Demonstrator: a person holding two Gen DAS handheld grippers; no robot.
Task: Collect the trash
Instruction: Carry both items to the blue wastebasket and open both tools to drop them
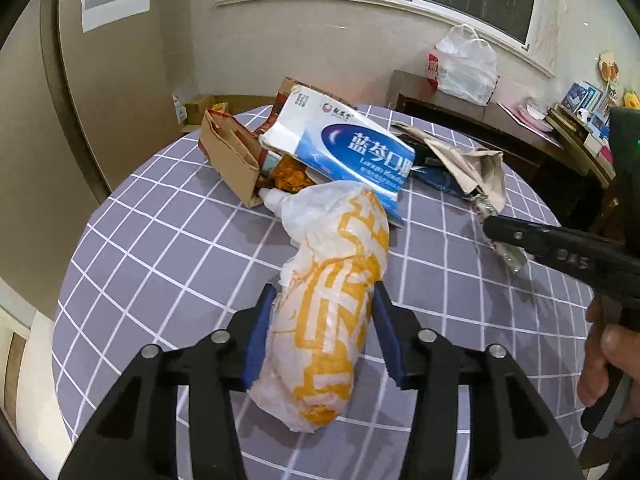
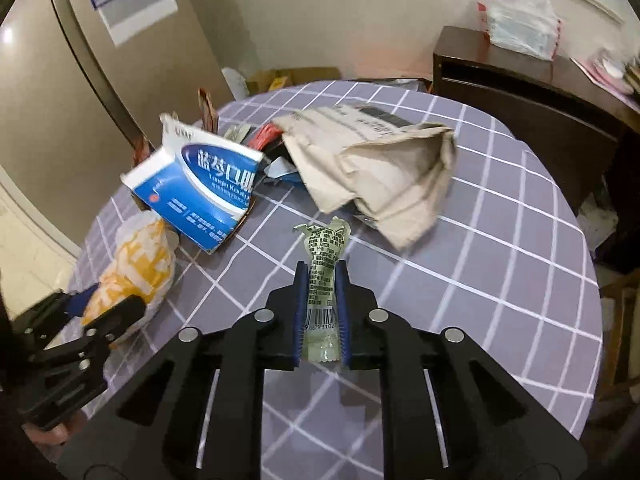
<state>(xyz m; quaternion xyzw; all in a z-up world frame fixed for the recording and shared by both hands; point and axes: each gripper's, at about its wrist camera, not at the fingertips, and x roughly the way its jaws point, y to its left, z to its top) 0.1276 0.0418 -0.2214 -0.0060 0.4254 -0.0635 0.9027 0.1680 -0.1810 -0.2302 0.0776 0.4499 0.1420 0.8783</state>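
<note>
Trash on the table (image 2: 500, 240): both down-tilted claws (image 1: 324, 300) (image 2: 322, 280) grip pieces.

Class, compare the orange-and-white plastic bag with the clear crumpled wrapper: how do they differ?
The orange-and-white plastic bag is bulky and opaque; the clear wrapper is slim, see-through and printed with small text. The bag sits between the left gripper jaws, standing wide; the wrapper is pinched in the right gripper, nearly shut. Both are crumpled plastic trash.
</note>
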